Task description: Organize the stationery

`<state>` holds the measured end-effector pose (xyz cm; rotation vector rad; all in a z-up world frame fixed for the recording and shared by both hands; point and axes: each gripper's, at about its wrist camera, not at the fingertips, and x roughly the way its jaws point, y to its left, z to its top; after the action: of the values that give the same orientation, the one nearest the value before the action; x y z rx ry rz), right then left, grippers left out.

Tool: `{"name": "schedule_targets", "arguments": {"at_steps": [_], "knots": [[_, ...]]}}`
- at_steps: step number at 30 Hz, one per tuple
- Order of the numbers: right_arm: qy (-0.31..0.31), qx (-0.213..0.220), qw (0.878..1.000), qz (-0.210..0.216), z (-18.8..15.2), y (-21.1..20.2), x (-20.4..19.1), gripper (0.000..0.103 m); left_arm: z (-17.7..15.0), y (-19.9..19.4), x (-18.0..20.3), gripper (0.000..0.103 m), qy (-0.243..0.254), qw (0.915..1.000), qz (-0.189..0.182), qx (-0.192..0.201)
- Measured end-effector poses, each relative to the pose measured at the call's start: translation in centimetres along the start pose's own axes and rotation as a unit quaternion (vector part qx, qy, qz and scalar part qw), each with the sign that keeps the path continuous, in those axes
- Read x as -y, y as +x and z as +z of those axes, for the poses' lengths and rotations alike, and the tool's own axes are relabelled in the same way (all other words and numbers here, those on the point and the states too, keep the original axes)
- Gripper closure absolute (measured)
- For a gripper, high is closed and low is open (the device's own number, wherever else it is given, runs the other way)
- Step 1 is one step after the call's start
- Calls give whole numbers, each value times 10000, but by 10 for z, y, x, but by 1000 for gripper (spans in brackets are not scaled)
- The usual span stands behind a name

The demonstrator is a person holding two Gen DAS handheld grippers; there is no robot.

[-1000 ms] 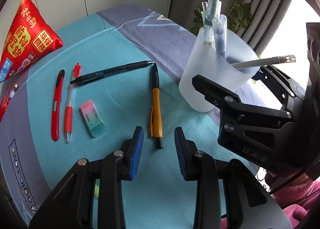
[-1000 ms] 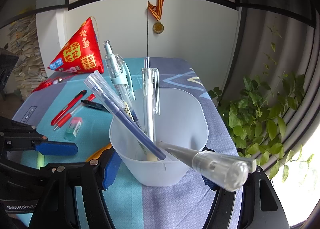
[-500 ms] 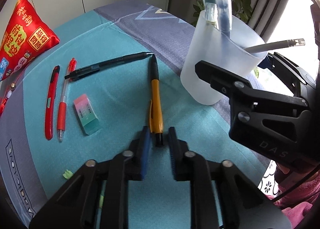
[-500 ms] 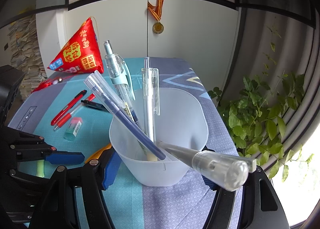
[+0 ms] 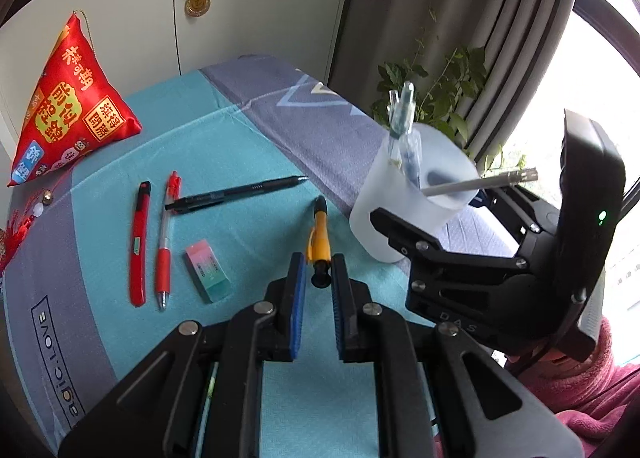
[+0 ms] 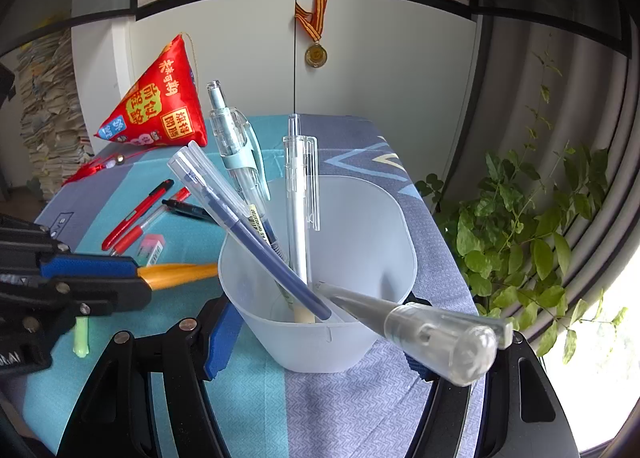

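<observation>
Cup [image 6: 320,322]: frosted plastic cup on the cloth-covered table [image 5: 248,129], taken as the landmark; it holds four pens, so it reads as the collecting spot for the loose stationery.
Right gripper [image 6: 320,342]: clamped on the cup, blue pad against its left wall, other finger behind its right wall; probably steadies the cup so it does not tip when a pen drops in.
Left gripper [image 5: 317,278]: clamped on the orange pen, jaws nearly together, just left of the cup.
Orange pen [image 5: 319,238]: pinched at its black cap end between the blue pads, body sticking forward toward the cup; off the cloth in the right wrist view, tip close to the cup's left wall. Held by the end likely so the free length can slide in tip first.
Pens in cup [image 6: 298,193]: lean against the rim; a clear-capped one [image 6: 432,330] lies low over the near rim, which narrows the opening.
Left on table: black pen [image 5: 236,191], two red pens [image 5: 140,242] [image 5: 166,234], eraser [image 5: 207,270], all well left of the cup.
Green bit [image 6: 80,338]: small pale scrap on the cloth left of the cup; cannot tell what it is.
Step judged: carry the orange pen to the cup; four items to go.
Risk: end grip may let the pen swivel.
</observation>
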<state>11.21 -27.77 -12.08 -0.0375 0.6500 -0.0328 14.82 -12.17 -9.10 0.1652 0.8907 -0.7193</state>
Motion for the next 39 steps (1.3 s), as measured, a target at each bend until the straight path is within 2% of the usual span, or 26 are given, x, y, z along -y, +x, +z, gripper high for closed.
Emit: {"name": "schedule_targets", "arguments": {"at_steps": [10, 19, 22, 25, 29, 31, 33, 34, 37, 39], "knots": [[-3, -1, 10000, -1, 0, 0, 0, 34, 18, -46, -1, 93, -36, 9977, 82, 678], [-10, -5, 10000, -6, 0, -1, 3, 34, 25, -57, 3, 93, 171, 9957, 150, 903], [-14, -4, 10000, -9, 0, 0, 2, 34, 22, -54, 0, 92, 155, 9964, 232, 796], [-9, -9, 10000, -9, 0, -1, 2, 33, 15, -45, -6, 93, 120, 9983, 205, 531], [-16, -15, 10000, -3, -1, -1, 4, 34, -10, -37, 0, 91, 462, 9988, 136, 132], [-21, -13, 10000, -5, -1, -1, 3, 34, -27, -34, 6, 86, 665, 9976, -114, -130], [-16, -12, 10000, -7, -1, -1, 3, 34, -43, -32, 15, 67, 937, 9943, -303, -399], [-16, -13, 10000, -8, -1, -1, 3, 34, -52, -32, 21, 64, 1095, 9924, -335, -458], [-7, -5, 10000, -7, -1, -2, 4, 34, -70, -31, 36, 62, 1439, 9867, -458, -596], [2, -15, 10000, -8, -1, -2, 3, 34, -75, -28, 40, 62, 1485, 9857, -443, -663]]}}
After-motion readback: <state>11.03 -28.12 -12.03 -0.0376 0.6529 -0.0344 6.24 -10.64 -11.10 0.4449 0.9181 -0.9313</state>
